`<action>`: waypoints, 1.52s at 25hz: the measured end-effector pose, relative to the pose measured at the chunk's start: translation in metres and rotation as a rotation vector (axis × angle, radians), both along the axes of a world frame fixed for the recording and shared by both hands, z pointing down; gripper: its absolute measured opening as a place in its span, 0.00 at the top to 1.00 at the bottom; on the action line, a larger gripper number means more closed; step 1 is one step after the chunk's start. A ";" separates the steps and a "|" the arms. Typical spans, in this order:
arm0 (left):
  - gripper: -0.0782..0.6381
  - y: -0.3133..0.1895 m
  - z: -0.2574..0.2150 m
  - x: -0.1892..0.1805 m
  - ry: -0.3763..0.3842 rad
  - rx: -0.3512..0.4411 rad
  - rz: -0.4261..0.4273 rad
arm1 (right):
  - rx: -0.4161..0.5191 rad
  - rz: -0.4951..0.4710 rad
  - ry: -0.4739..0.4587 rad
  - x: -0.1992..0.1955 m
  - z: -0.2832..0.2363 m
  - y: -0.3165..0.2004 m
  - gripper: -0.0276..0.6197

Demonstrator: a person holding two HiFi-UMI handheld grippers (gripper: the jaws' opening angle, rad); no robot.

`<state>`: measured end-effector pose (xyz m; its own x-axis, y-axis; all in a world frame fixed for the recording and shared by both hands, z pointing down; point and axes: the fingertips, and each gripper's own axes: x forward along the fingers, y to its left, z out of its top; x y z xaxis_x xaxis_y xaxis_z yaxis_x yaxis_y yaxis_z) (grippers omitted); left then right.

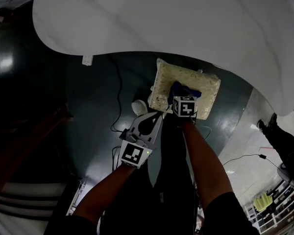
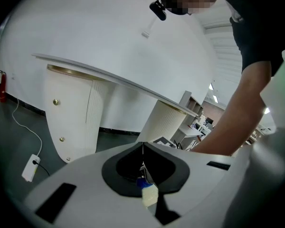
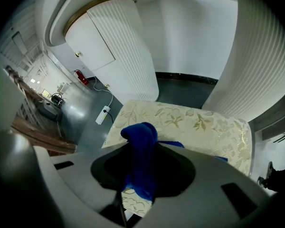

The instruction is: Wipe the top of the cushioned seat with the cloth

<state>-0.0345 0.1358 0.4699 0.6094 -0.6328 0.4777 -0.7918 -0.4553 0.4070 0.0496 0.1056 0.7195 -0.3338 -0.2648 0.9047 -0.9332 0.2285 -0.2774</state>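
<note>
Right tool (image 3: 140,186) around blue cloth (image 3: 141,146), over seat (image 3: 199,125)

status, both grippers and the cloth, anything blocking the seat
Right gripper shut on blue cloth, over cushioned seat. Left gripper shut, empty, beside seat. Nothing seen in the way.

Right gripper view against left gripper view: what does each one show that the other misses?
Only the right gripper view plainly shows the blue cloth pinched in the right gripper, above the flowery cushioned seat. Only the left gripper view shows a person's bare arm, a white cabinet with gold knobs, and the left gripper with its fingers closed on nothing. Both show ribbed white furniture, dark floor and a white power strip.
</note>
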 end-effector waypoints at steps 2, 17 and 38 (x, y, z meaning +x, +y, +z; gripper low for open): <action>0.87 0.003 0.007 0.005 -0.016 -0.018 0.011 | -0.003 0.000 -0.004 0.005 0.001 0.000 0.75; 0.87 -0.011 0.002 0.048 -0.050 -0.024 0.056 | -0.023 0.004 -0.002 0.059 0.000 0.006 0.75; 0.87 -0.012 -0.007 0.115 -0.023 -0.012 0.128 | -0.013 0.013 0.030 0.146 -0.003 0.017 0.75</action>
